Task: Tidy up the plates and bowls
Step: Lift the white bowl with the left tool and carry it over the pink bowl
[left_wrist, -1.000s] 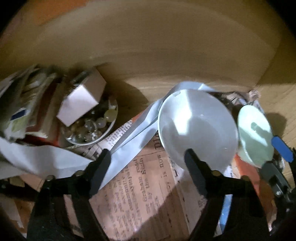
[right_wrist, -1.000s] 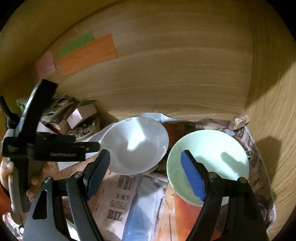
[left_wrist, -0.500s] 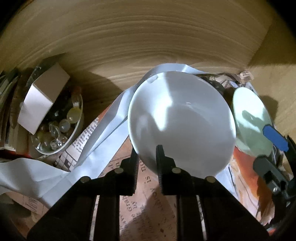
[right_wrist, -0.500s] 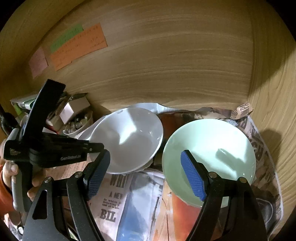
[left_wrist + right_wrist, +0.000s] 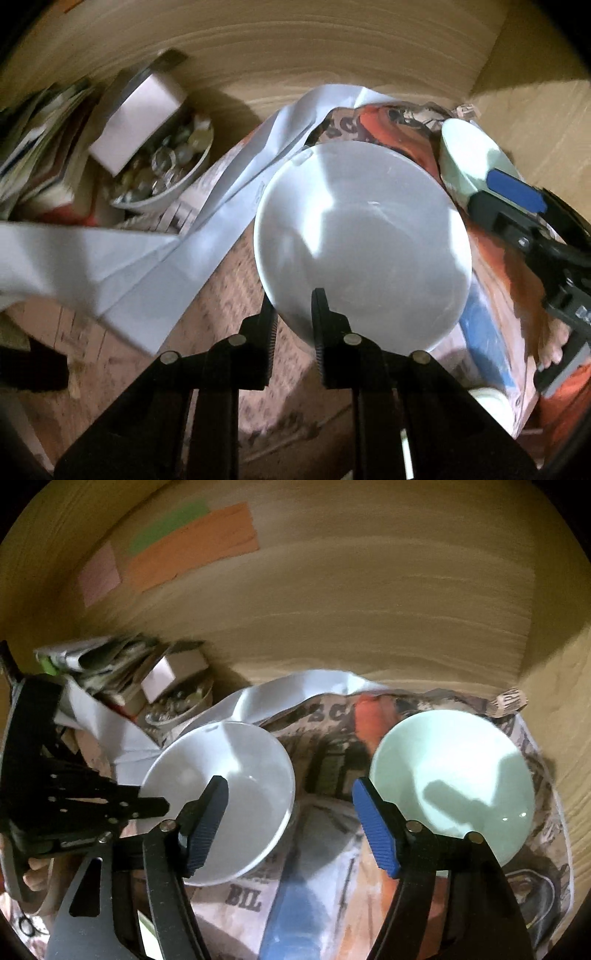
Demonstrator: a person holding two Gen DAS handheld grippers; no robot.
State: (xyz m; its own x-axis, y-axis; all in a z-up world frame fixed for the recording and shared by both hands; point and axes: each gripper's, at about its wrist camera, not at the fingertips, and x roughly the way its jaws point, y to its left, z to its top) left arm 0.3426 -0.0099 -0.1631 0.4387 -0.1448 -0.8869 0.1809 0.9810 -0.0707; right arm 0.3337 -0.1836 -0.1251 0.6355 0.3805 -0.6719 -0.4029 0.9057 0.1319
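Note:
A white bowl (image 5: 362, 240) sits in the middle of the left wrist view, tilted and lifted off the newspaper. My left gripper (image 5: 293, 306) is shut on its near rim. The same bowl (image 5: 221, 794) shows in the right wrist view, with the left gripper (image 5: 147, 805) at its left edge. A pale green bowl (image 5: 450, 779) rests on the newspaper at right and shows in the left wrist view (image 5: 469, 155). My right gripper (image 5: 288, 827) is open and empty, between the two bowls, its blue pad (image 5: 515, 190) beside the green bowl.
A small bowl of glass marbles (image 5: 162, 173) with a white box (image 5: 136, 110) on it stands at the back left beside stacked papers (image 5: 33, 147). A white paper strip (image 5: 155, 240) crosses the newspaper lining (image 5: 332, 760). Wooden walls close the back and right.
My left gripper closed on the white bowl's near rim, then lifted and drew it toward me and leftward, away from the green bowl. The right gripper stayed open.

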